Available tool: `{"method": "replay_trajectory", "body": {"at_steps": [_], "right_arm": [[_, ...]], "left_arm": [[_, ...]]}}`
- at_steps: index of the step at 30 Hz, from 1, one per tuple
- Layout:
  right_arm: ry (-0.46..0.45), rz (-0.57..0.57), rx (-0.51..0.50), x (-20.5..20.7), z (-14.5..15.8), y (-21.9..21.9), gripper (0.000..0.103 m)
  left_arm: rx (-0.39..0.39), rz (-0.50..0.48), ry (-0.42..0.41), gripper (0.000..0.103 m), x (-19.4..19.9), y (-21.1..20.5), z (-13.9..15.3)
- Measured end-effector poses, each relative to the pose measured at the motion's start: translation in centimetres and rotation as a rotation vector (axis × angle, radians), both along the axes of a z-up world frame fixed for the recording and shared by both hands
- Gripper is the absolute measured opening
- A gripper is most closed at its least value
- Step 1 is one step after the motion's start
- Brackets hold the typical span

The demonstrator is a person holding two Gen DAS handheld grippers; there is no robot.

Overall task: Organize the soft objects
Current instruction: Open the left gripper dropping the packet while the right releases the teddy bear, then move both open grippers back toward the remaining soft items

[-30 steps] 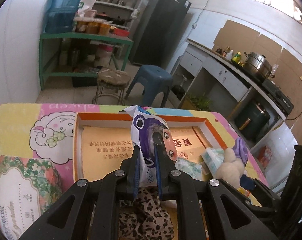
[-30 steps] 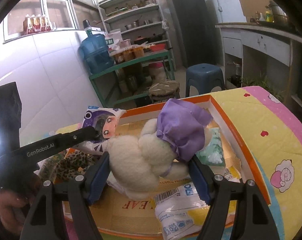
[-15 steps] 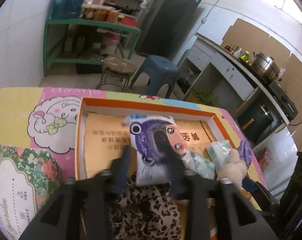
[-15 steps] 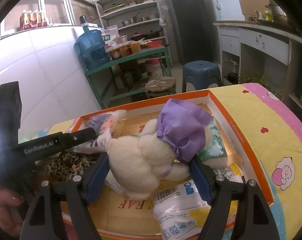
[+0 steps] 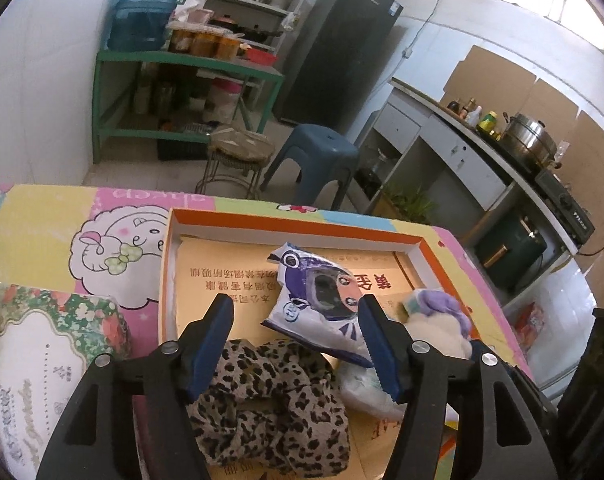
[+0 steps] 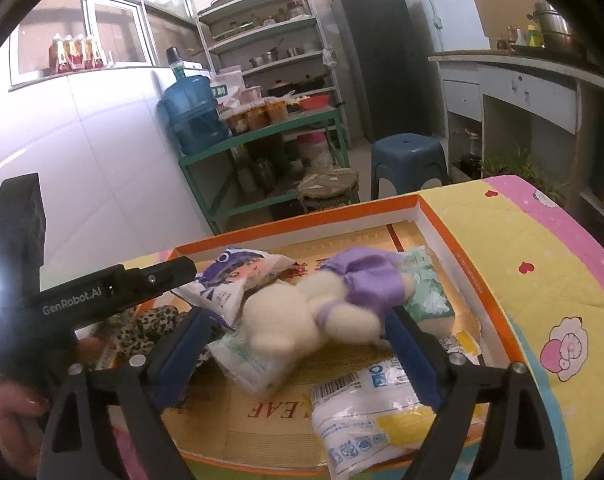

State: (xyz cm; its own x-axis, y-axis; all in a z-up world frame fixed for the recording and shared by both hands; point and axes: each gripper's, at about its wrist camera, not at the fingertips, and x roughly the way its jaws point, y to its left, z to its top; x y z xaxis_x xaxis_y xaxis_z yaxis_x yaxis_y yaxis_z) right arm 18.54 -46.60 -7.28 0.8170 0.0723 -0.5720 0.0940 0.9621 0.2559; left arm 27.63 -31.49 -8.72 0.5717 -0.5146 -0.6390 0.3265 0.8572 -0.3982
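Note:
A shallow orange-rimmed box [image 5: 294, 222] [image 6: 470, 264] lies on the quilted table. In it lie a purple-and-white cartoon pouch [image 5: 322, 292] [image 6: 238, 276], a leopard-print cloth [image 5: 270, 396] [image 6: 142, 328], a cream plush toy in a purple dress [image 6: 322, 312] [image 5: 438, 316], a green tissue pack [image 6: 426, 292] and a white plastic pack [image 6: 370, 400]. My left gripper [image 5: 296, 320] is open and empty, above the pouch and cloth. My right gripper [image 6: 298, 332] is open, its fingers on either side of the plush, which rests in the box.
A floral round tin [image 5: 50, 356] sits on the table left of the box. Beyond the table stand a blue stool [image 5: 318, 156], a round stool [image 5: 238, 152], green shelving [image 5: 182, 92] and a kitchen counter [image 5: 482, 148].
My left gripper opened and let go of the cartoon pouch, which now lies in the box. My right gripper opened wider and the plush dropped onto the packs.

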Motion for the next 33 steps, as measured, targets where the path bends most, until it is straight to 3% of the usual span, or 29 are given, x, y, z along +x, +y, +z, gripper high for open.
{"method": "replay_trajectory", "body": {"at_steps": [15, 33], "right_arm": [[-0.024, -0.002, 0.039, -2.3, 1.7, 0.7, 0.09], [-0.104, 0.013, -0.046, -6.8, 6.2, 4.6, 0.09]], "left_arm": [[-0.027, 0.013, -0.099, 0.066, -3.6, 1.8, 3.9], [-0.034, 0.018, -0.203, 0.066, -9.3, 4.9, 8.3]]}}
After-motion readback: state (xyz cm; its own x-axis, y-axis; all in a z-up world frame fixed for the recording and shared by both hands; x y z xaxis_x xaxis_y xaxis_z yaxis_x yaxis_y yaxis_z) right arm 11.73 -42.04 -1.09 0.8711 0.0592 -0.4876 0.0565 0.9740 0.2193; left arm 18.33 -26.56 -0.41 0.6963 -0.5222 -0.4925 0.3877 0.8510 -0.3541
